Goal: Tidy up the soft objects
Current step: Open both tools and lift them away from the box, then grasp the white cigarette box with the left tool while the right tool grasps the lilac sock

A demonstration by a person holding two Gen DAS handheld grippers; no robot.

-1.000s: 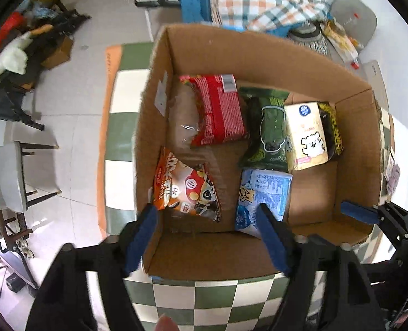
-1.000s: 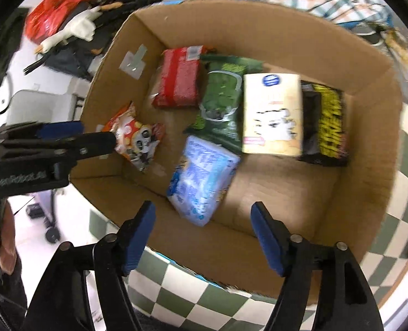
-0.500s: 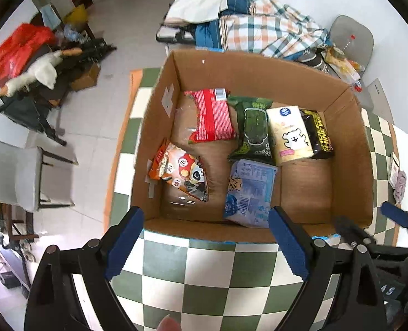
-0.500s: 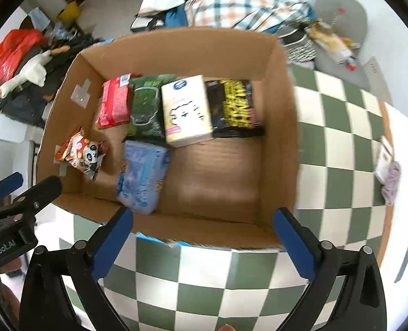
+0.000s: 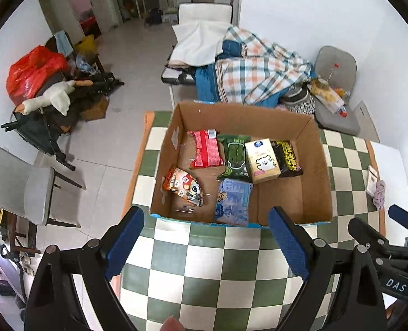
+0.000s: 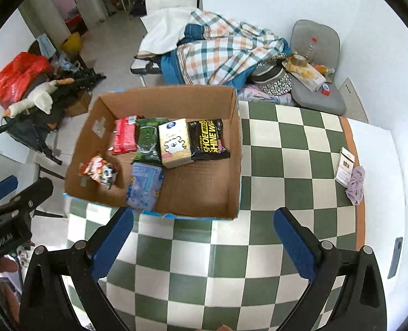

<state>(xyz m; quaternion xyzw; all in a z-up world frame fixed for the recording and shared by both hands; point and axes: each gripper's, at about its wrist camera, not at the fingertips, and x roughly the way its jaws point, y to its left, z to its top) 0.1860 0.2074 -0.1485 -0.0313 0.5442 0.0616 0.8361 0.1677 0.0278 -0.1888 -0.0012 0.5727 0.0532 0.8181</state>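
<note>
An open cardboard box [image 5: 315, 171] [image 6: 235, 149] stands on the green and white checkered table [image 5: 220, 270] [image 6: 273, 165]. Inside lie several soft packs: a red pack [image 5: 206, 151] [image 6: 124, 135], a dark green wipes pack [image 5: 234, 157] [image 6: 148, 140], a cream tissue pack [image 5: 261, 160] [image 6: 175, 143], a black pack [image 5: 286, 158] [image 6: 208, 139], a light blue pack [image 5: 233, 202] [image 6: 144, 186] and an orange snack bag [image 5: 184, 186] [image 6: 100, 169]. My left gripper [image 5: 205, 237] and my right gripper [image 6: 202, 238] hover open and empty above the table, on the near side of the box.
A small white carton [image 6: 344, 167] and a lilac cloth [image 6: 356, 180] lie at the table's right edge. Beyond the table are a bed with a plaid blanket [image 5: 253, 71], a grey seat [image 6: 314, 63], a chair [image 5: 19, 190] and clutter with a red bag [image 5: 31, 71].
Both grippers rose and drew back from inside the box to above the near table. Their jaws spread wider. The light blue pack and the orange bag stay in the box.
</note>
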